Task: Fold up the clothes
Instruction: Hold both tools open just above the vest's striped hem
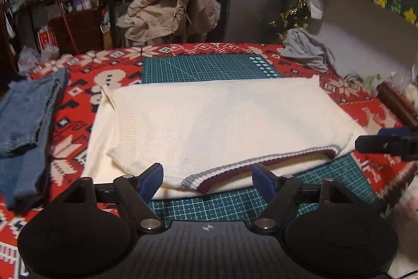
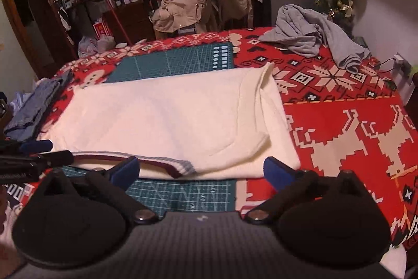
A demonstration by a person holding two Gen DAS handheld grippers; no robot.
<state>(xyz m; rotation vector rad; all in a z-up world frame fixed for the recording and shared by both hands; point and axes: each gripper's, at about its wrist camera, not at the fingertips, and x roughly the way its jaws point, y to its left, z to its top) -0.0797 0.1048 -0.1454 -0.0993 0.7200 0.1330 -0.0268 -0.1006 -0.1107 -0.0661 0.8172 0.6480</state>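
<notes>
I take the green cutting mat as my landmark, lying on the table's red patterned cloth. The cream sweater lies across the middle of that mat, doubled over into a flat rectangle, its striped ribbed hem along the mat's near side. I judge this garment partly folded: one fold looks finished, and at least another fold may remain to make it compact. Left of the mat lie folded jeans, which I take as done; beyond the mat's far right corner a grey garment sits crumpled, apparently waiting. My left gripper hangs over the mat's near edge with its jaws spread and nothing between the pads, the hem just ahead of them. My right gripper stands wide too, empty, at the sweater's near right corner. Bare cloth right of the mat gives me room; the left side is tighter because the jeans lie close.
</notes>
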